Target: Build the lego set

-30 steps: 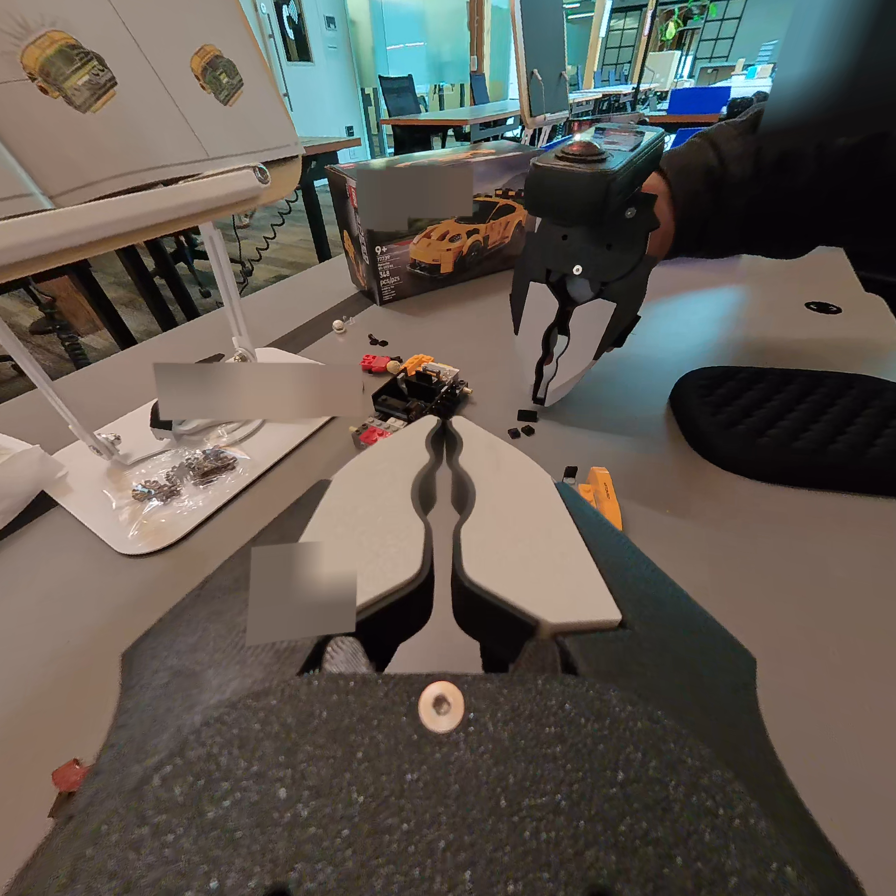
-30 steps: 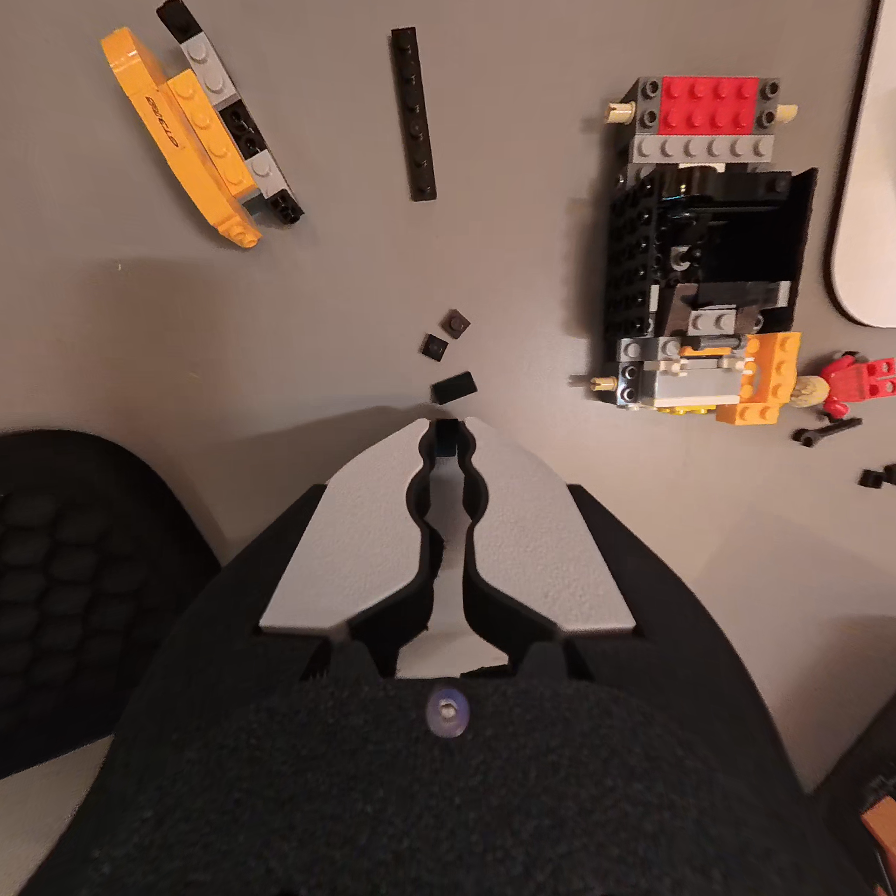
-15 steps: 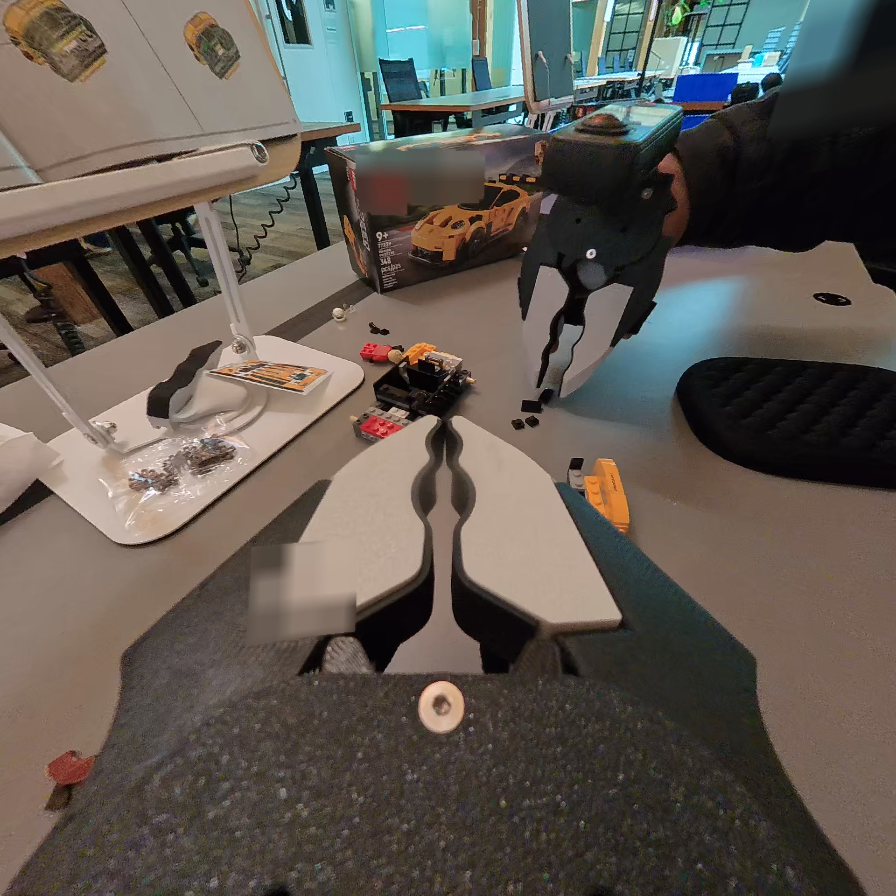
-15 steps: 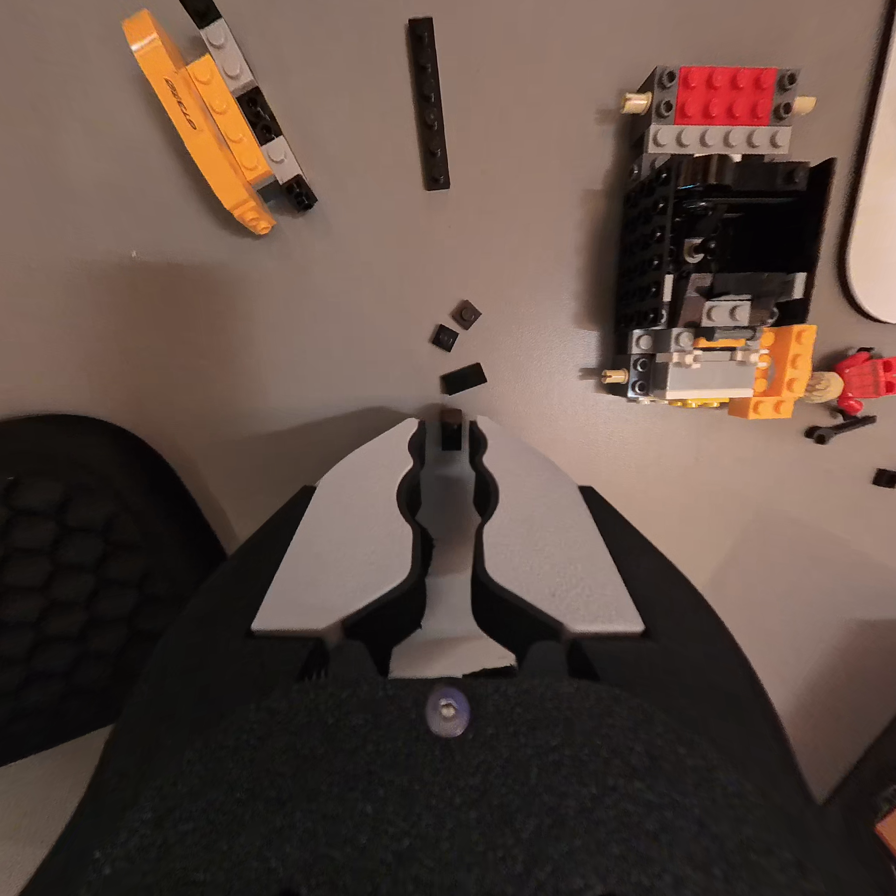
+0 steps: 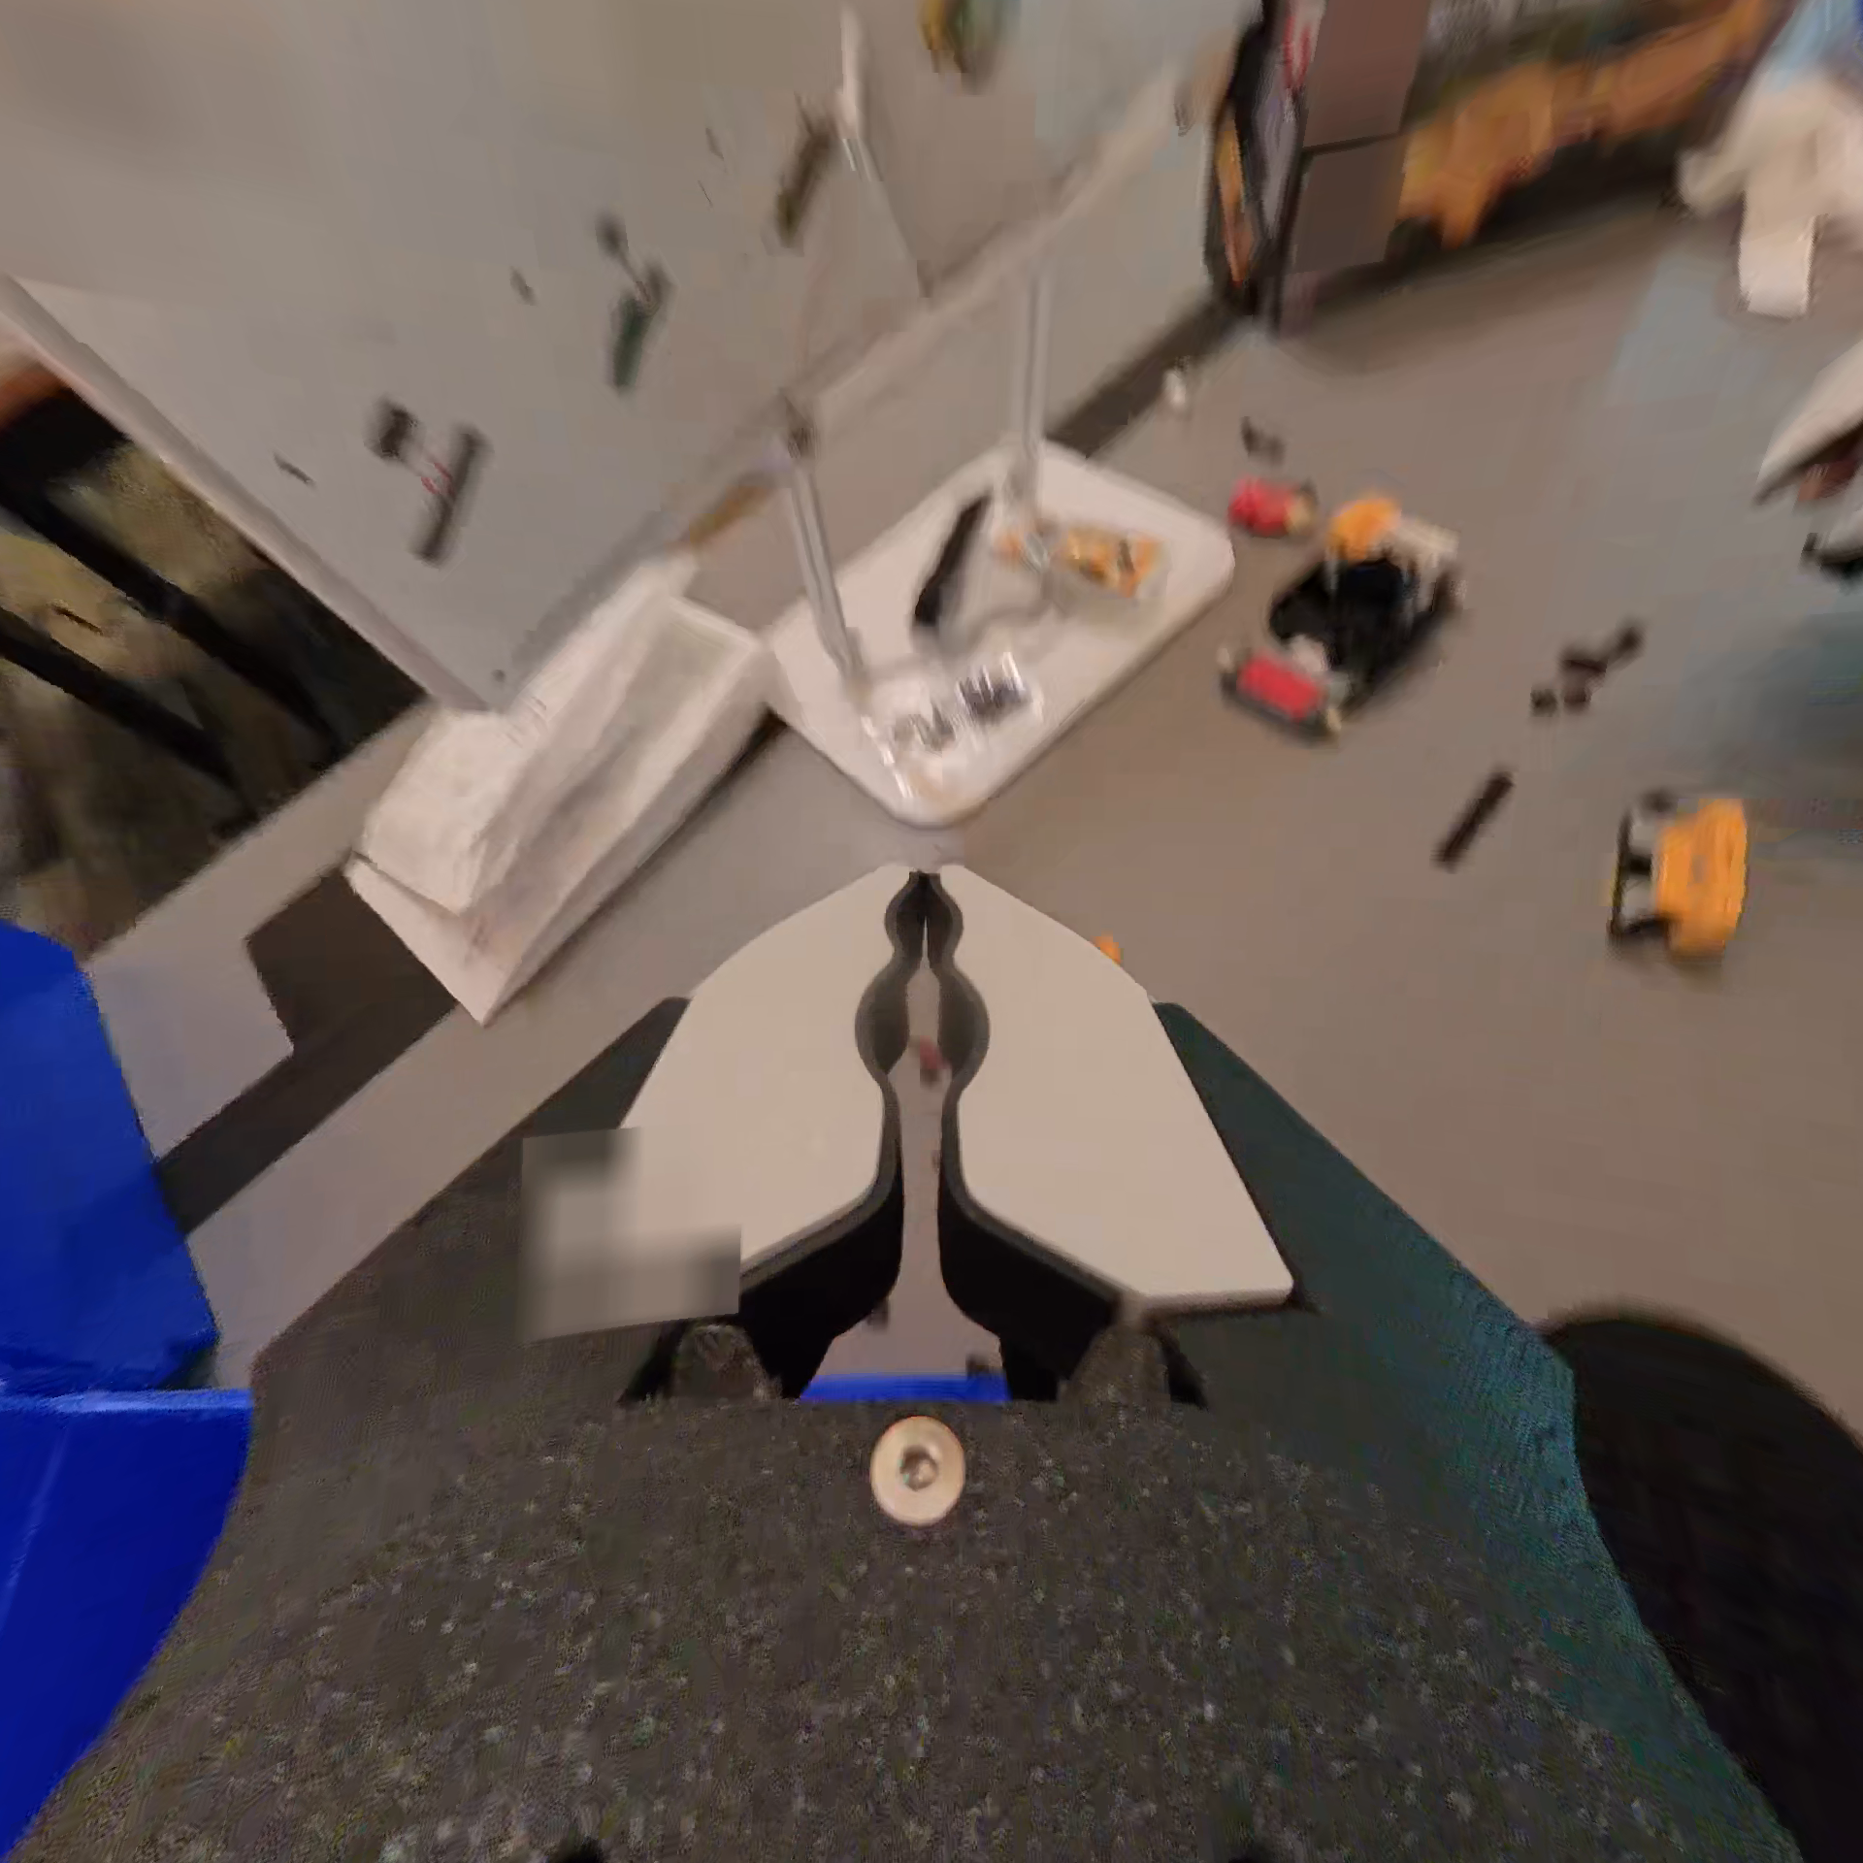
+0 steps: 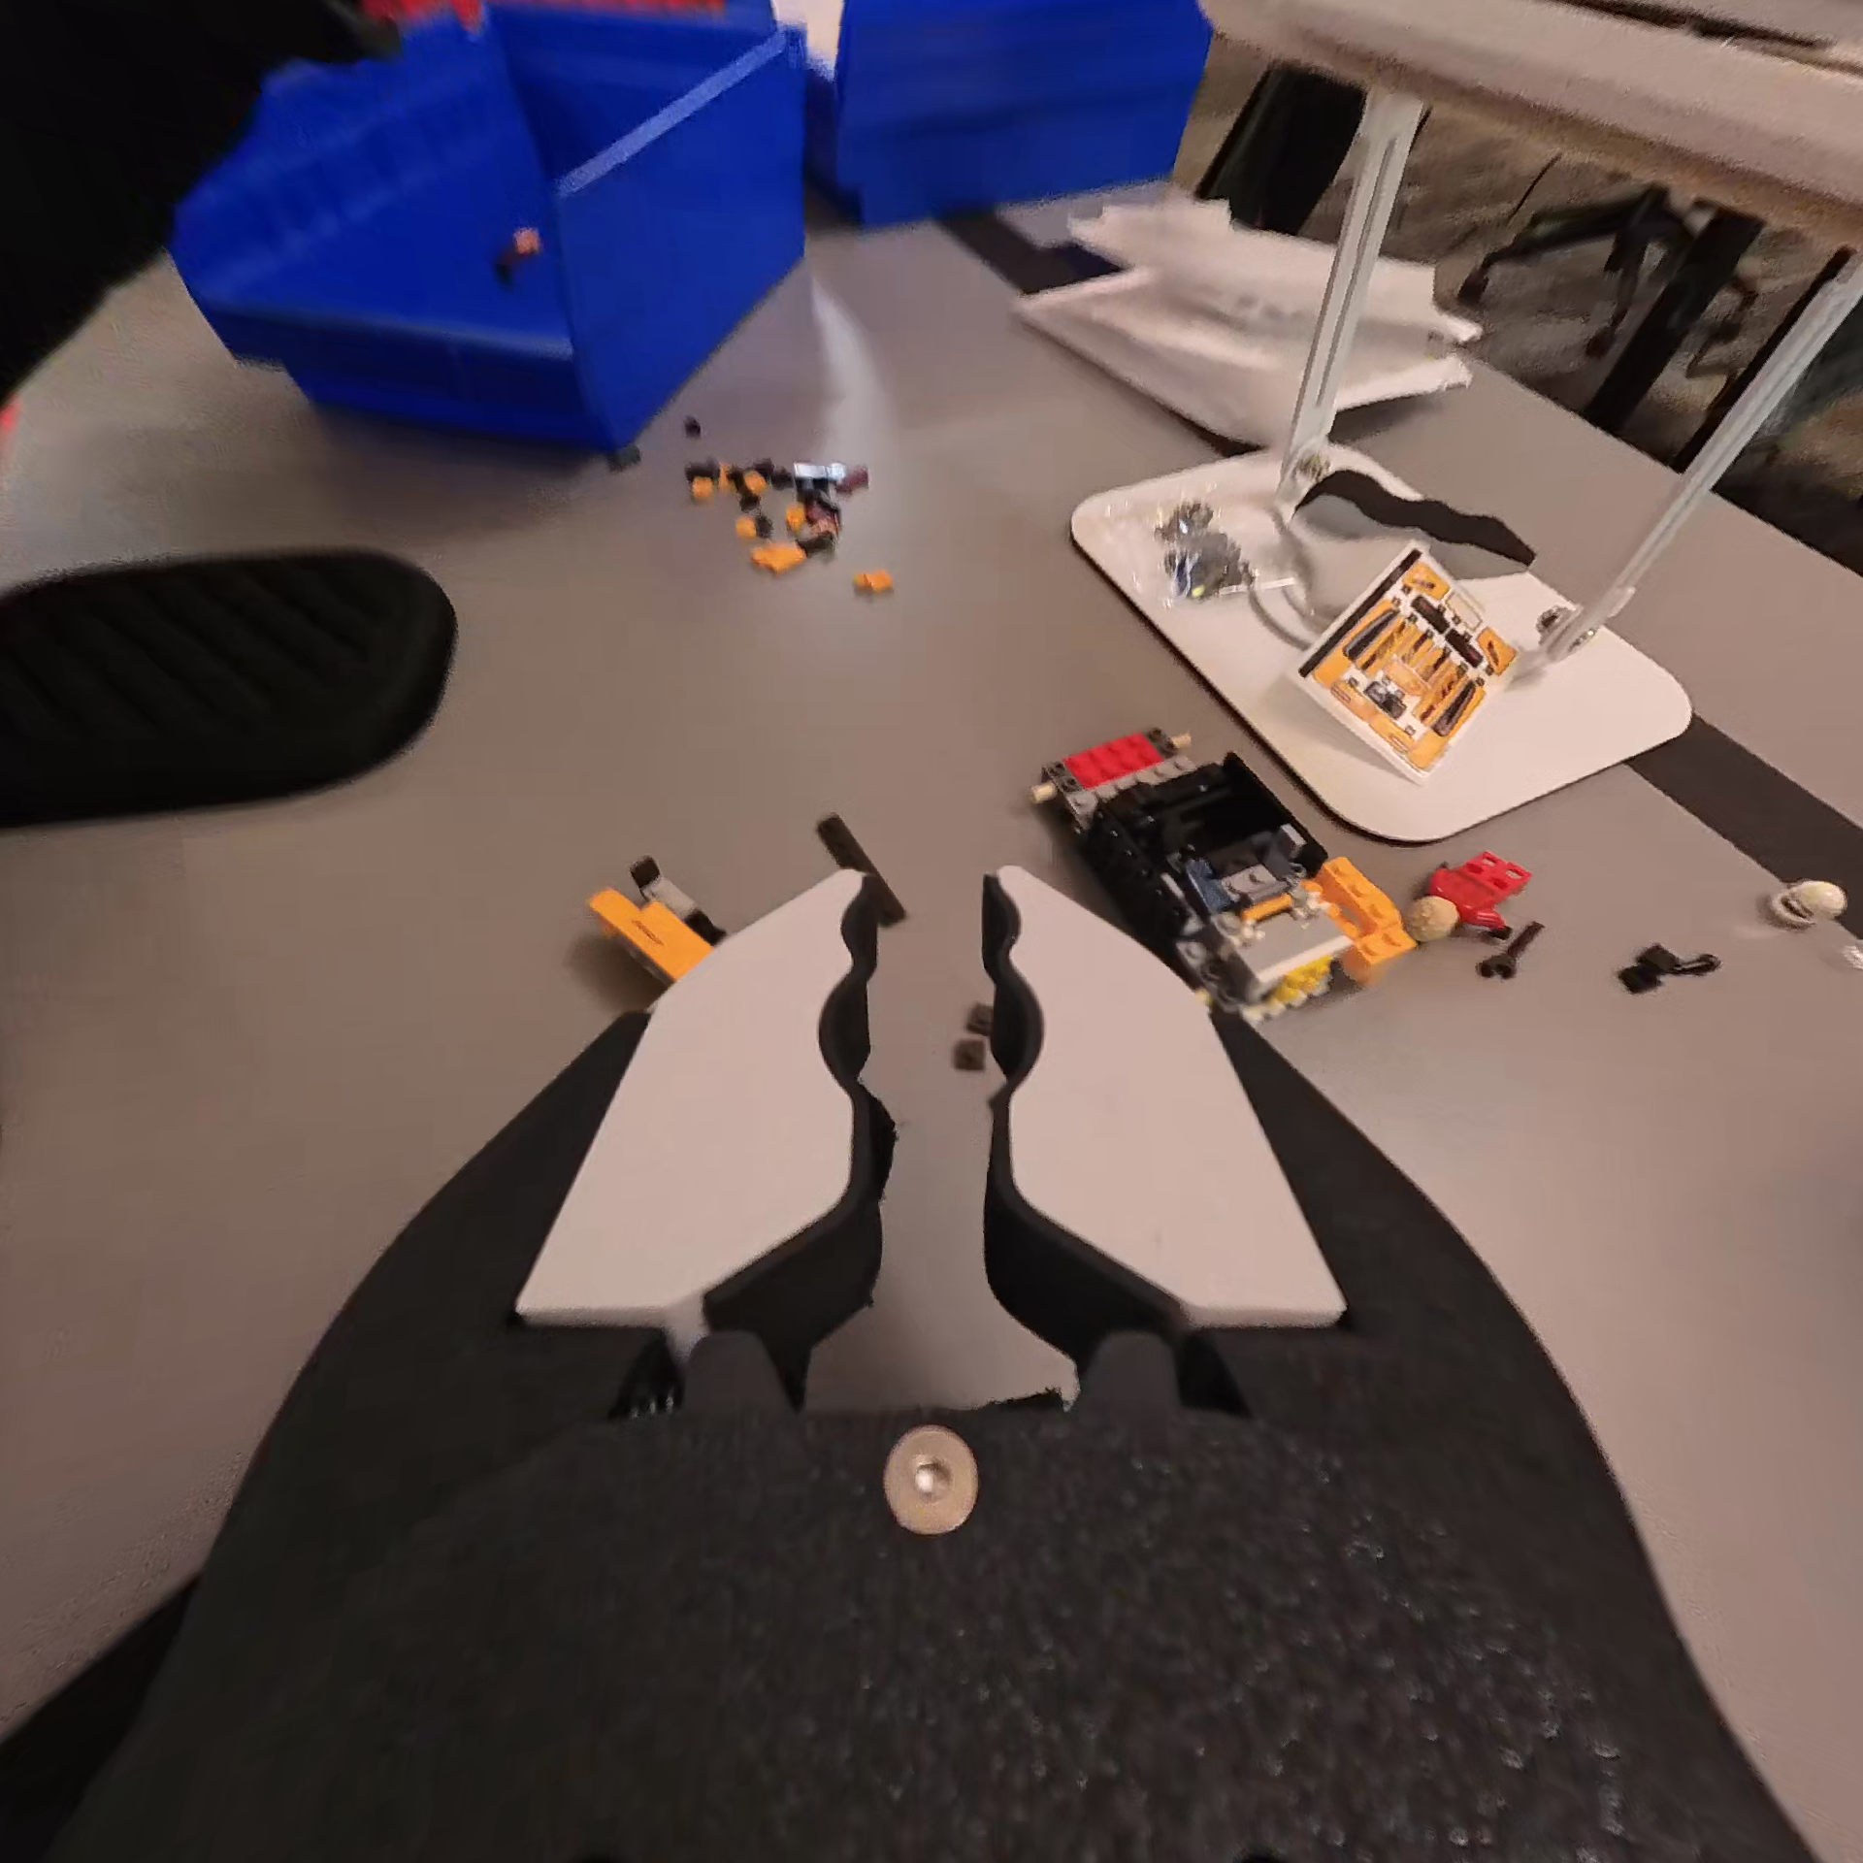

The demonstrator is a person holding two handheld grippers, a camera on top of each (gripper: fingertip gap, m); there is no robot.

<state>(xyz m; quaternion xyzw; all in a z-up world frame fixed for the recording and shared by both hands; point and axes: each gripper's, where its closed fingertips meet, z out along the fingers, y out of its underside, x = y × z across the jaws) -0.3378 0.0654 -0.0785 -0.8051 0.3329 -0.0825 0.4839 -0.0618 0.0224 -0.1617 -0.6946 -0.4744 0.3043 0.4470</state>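
Note:
My left gripper (image 5: 922,885) is shut with nothing between its pads, and hangs above the grey table in a blurred view. My right gripper (image 6: 929,892) is open and empty above the table. Two small black pieces (image 6: 973,1038) lie on the table, seen between its fingers. The partly built black, red and orange car (image 6: 1200,867) lies just right of the right fingertips; it also shows in the left wrist view (image 5: 1351,625). A long black plate (image 6: 857,867) and an orange-and-grey sub-assembly (image 6: 650,917) lie to the left of the right fingertips.
A white stand base (image 6: 1411,786) with a sticker sheet (image 6: 1411,665) and a parts bag stands at the right. Blue bins (image 6: 484,232) stand at the back, with a pile of small orange and black pieces (image 6: 786,514) before them. A black pad (image 6: 202,675) lies left. A red figure part (image 6: 1477,887) lies right of the car. My hands' fingertips stand some 30 centimeters from each other.
My right gripper opened and let go of the small black piece, then rose and tilted up from the table. My left gripper stayed shut and swung to the left.

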